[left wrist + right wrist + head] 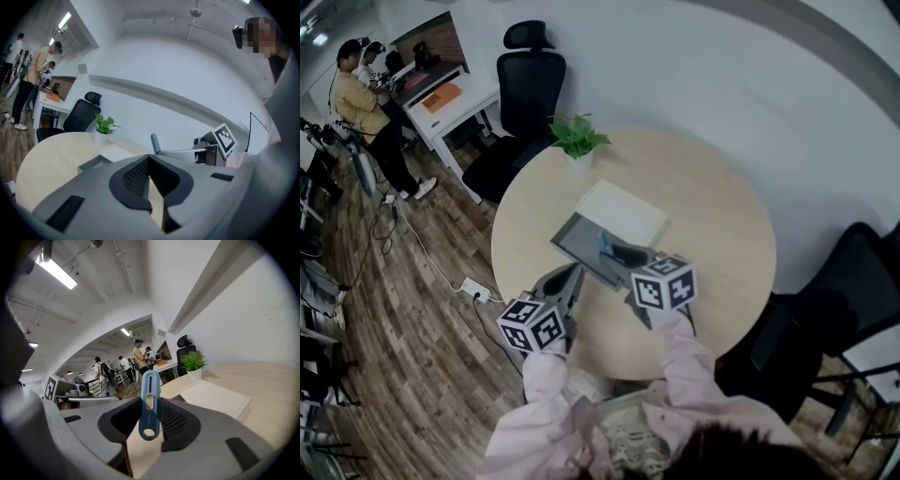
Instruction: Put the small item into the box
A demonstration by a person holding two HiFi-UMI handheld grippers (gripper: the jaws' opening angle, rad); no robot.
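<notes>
A small blue cutter-like item [606, 242] with a slider and an end hole [149, 404] stands upright between the pads of my right gripper [614, 251], which is shut on it. In the head view it hangs over the near right part of the open grey box [578, 242] on the round table [712, 216]. My left gripper [573, 274] sits at the box's near left edge, its jaws [149, 159] closed together with nothing between them. From the left gripper view, the blue item [154, 143] shows just past the jaw tips.
A white lid [622, 212] lies just behind the grey box. A small potted plant [577, 141] stands at the table's far edge. Black office chairs [523, 94] stand beyond the table and at the right. People work at a desk [441, 98] far left.
</notes>
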